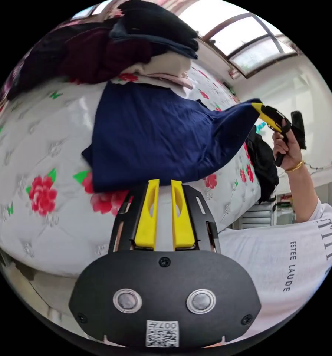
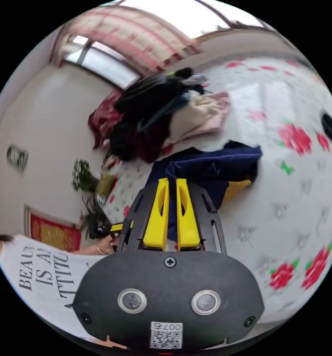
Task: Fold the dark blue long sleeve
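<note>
The right gripper [image 2: 172, 181] has its yellow jaws pinched together on a fold of the dark blue long sleeve [image 1: 154, 137]. In the left gripper view that same gripper shows off to the side, in the person's hand [image 1: 286, 148], drawing a corner of the cloth up off the bed. The left gripper [image 1: 165, 183] sits at the near hem with its jaws close together, a thin gap between them, and from here I cannot tell whether any fabric is caught in them.

The shirt lies mostly flat across the flowered mattress [image 1: 43, 148], its far edge running up against the pile of clothes [image 1: 136, 44], one end pulled taut.

It looks like a fold-over is under way. To do it well, the lifted corner wants carrying across low and level, so the cloth lays over itself without dragging the rest along. The near hem needs pinning in place, and the far edge should stay free of that pile. Watch for bunching at the pinch.
</note>
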{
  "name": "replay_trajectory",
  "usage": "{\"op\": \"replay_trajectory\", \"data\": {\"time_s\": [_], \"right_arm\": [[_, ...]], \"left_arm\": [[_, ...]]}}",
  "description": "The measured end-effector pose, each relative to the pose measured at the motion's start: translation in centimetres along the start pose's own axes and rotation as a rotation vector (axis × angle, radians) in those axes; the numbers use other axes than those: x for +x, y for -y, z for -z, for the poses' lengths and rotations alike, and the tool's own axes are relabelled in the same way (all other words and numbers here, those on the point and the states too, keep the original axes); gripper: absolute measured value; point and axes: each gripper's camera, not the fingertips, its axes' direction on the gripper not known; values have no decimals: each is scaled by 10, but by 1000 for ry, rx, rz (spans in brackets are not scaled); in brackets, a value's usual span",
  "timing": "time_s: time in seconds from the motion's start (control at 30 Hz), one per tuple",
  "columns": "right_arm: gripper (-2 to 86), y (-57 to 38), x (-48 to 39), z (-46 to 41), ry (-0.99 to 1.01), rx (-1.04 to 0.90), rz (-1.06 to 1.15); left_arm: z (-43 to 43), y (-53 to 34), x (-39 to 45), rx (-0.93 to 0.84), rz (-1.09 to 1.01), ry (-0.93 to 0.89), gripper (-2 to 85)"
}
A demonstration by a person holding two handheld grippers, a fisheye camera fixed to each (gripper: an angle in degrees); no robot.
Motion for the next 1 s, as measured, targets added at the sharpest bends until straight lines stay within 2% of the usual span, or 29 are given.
{"op": "replay_trajectory", "data": {"time_s": [0.1, 0.2, 0.33, 0.43, 0.53, 0.67, 0.83, 1.0], "right_arm": [[20, 30, -106, -78, -14, -187, 299], [27, 21, -182, -168, 28, -355, 480], [50, -15, -216, -270, 100, -521, 518], [75, -35, -201, -319, 181, -642, 401], [90, -35, -171, -297, 287, -549, 284], [103, -30, -84, -221, 241, -337, 91], [119, -49, 37, -187, 255, -261, -266], [113, -66, 53, -246, 365, -424, -286]], "left_arm": [[29, -37, -33, 56, 131, -28, 61], [57, -70, -61, 112, 236, -51, 64], [86, -105, -89, 166, 339, -81, 65], [100, -121, -106, 187, 392, -117, 73], [110, -130, -119, 205, 423, -159, 87], [116, -129, -132, 219, 451, -251, 122], [108, -114, -160, 254, 566, -465, 154], [110, -96, -180, 236, 694, -505, 117]]}}
